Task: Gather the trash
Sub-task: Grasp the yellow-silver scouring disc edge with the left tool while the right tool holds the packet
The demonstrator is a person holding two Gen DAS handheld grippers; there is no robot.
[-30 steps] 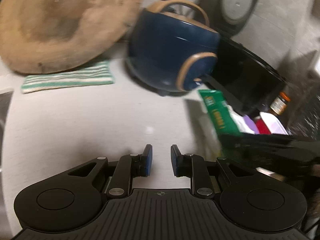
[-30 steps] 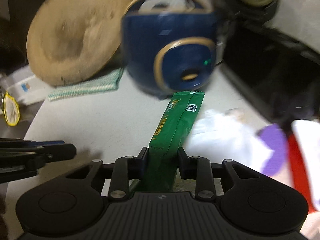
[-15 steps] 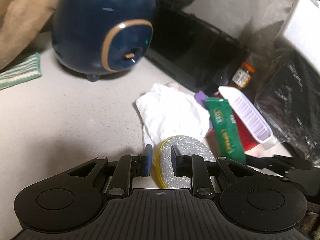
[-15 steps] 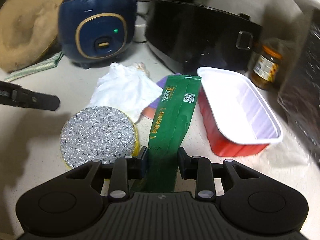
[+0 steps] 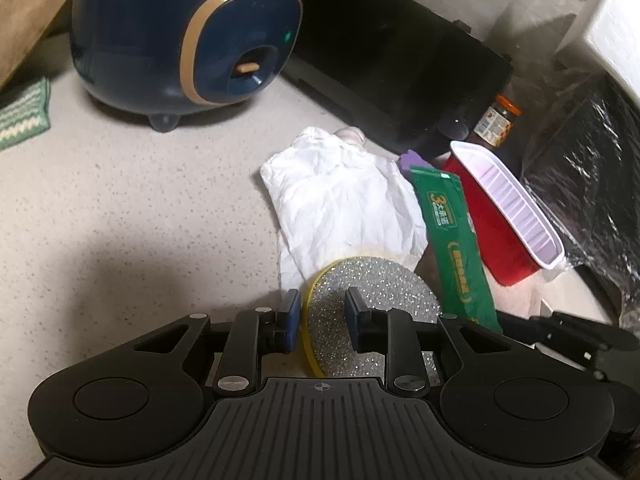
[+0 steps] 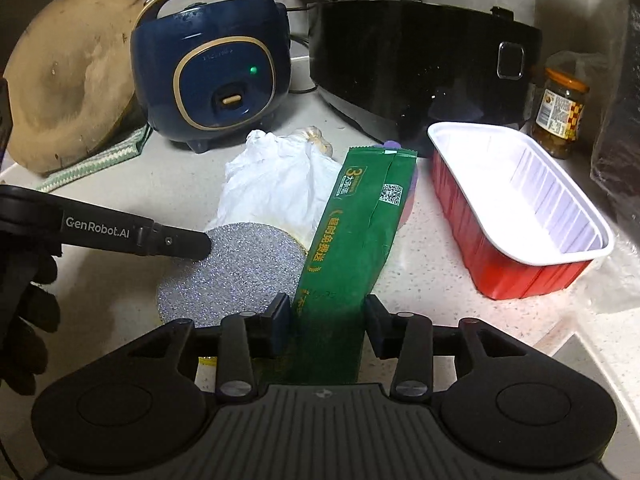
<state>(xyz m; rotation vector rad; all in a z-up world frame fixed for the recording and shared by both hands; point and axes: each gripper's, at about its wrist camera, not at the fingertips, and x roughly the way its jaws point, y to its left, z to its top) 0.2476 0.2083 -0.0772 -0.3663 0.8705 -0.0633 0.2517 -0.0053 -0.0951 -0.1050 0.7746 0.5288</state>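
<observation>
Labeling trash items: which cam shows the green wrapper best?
Right wrist view. The green wrapper runs up the frame centre, front face with print and QR code readable, lower end between the right gripper fingers. The left wrist view shows green wrapper off to the right, narrower, its lower end hidden behind the left gripper.

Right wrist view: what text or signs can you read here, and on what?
"GenRobot.AI": side of the left claw.
"3": badge at the top of the green packet, held in the right claw.
Packet's QR code, yellow characters: too small.
Jar label: blurred.
Blue cooker lettering: unreadable.
</observation>
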